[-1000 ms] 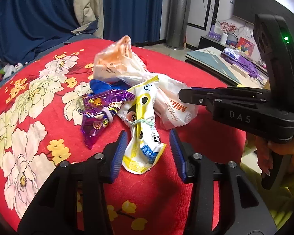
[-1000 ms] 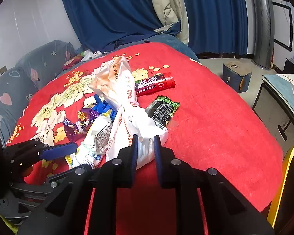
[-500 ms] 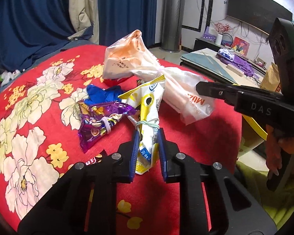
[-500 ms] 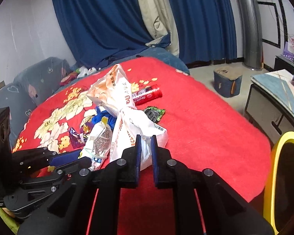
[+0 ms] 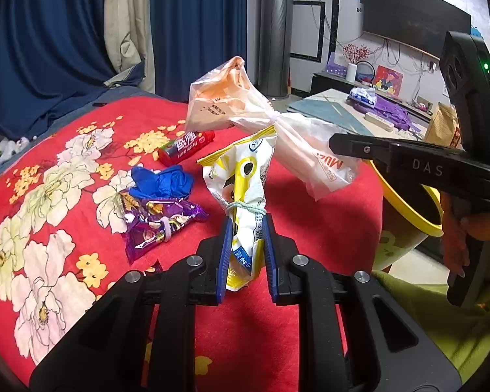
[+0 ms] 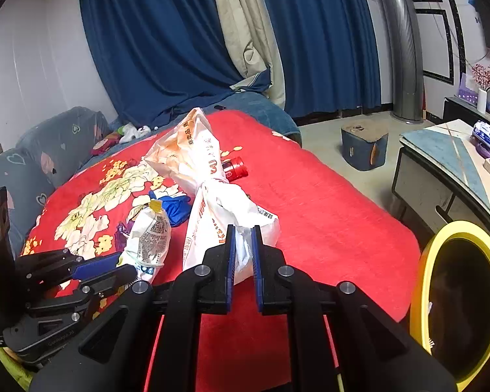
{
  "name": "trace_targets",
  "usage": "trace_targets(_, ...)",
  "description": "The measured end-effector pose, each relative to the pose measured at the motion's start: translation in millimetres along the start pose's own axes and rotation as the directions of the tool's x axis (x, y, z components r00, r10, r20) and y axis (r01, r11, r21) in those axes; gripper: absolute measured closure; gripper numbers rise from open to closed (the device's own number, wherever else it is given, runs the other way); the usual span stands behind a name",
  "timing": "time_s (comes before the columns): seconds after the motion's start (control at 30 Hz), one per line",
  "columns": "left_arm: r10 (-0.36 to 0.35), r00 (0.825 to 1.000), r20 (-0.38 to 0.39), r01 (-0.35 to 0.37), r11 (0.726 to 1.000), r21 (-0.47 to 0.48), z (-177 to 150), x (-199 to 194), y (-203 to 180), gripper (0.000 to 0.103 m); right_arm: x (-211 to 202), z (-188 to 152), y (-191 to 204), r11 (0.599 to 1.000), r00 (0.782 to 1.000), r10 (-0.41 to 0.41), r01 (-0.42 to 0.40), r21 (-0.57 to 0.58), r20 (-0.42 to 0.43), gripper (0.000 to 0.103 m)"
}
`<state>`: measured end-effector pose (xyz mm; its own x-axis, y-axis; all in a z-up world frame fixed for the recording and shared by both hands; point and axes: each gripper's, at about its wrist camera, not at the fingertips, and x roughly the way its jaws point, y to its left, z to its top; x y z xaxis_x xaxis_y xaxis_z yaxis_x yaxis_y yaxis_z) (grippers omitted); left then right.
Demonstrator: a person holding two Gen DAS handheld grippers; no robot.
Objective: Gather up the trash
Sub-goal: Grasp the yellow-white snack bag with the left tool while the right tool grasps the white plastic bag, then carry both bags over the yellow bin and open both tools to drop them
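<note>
I have both grippers clamped on trash over the bed (image 5: 277,343), which is covered in a red blanket with white and yellow flowers. The left gripper (image 5: 245,245) has its blue fingers (image 5: 225,251) clenched on the lower end of a white and yellow snack packet (image 5: 241,176), which is cinched with a pale green rubber band and stands up from the grip, tilted a little away from me. The right gripper (image 6: 243,254) has its fingers (image 6: 231,254) squeezed on the near corner of a white plastic bag (image 6: 212,196) with orange print; the bag is knotted in the middle and its far, orange-tinted half sticks up and away above the blanket. In the left wrist view I see the right gripper (image 5: 339,145) coming in from the right with the bag hanging off its tip, close to the packet's top edge, and a hand (image 5: 467,235) gripping its handle. Lying on the blanket toward the bed's middle are a crumpled blue glove (image 5: 161,179), a purple wrapper (image 5: 156,222) just in front of it, and a red tube (image 5: 186,143) farther back, beneath the raised bag. A yellow-rimmed bin (image 6: 441,294) stands off the bed's near right edge, beside the right gripper. Dark blue curtains (image 6: 166,42) hang beyond the bed's far edge.
</note>
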<state>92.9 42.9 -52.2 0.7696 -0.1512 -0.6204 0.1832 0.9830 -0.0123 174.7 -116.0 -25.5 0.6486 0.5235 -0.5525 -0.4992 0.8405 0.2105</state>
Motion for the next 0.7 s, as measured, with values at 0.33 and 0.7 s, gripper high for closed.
trace_targets(0.33,-0.014,0.996,0.089,0.016,1.0,-0.024,15,-18,-8,0.09,-23,5,-7,1.0,0.999,-0.013,0.013,-0.009,0.034,0.093)
trace_targets(0.7,-0.044,0.989,0.138,0.043,0.999,0.005,31,-23,-32,0.09,-52,5,-30,0.999,0.997,-0.048,0.048,0.014,0.064,0.093)
